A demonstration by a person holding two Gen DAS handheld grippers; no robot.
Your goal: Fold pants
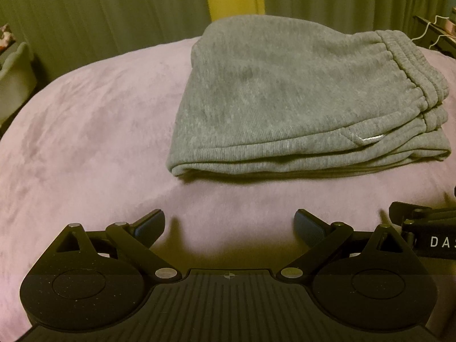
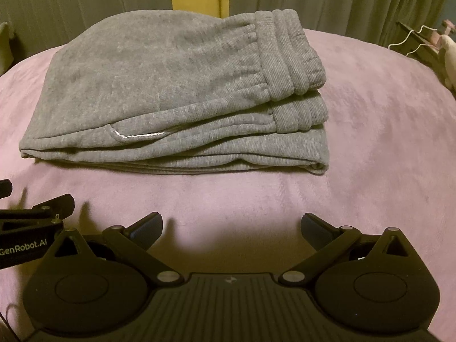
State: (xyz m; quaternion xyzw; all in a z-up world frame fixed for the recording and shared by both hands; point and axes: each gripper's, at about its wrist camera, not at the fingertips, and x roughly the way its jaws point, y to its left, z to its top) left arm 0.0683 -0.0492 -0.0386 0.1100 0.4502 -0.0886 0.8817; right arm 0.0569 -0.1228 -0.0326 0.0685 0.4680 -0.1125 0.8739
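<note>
Resting folded into a compact stack ahead of both grippers, the pants (image 1: 299, 99) look finished; left gripper (image 1: 229, 222) and right gripper (image 2: 232, 225) hang apart, holding nothing, above the bed (image 1: 85, 142).

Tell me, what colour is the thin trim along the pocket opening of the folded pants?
White, against the grey pants. The pocket trim shows best in the right wrist view.

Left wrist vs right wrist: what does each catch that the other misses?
Only the left wrist view shows a pale bin at the far left edge. Only the right wrist view shows a whitish object at the far right edge, beside white cords. Both share the folded grey pants on the pink cover, green curtains behind, and each tool open and empty: left tool, right tool.
</note>
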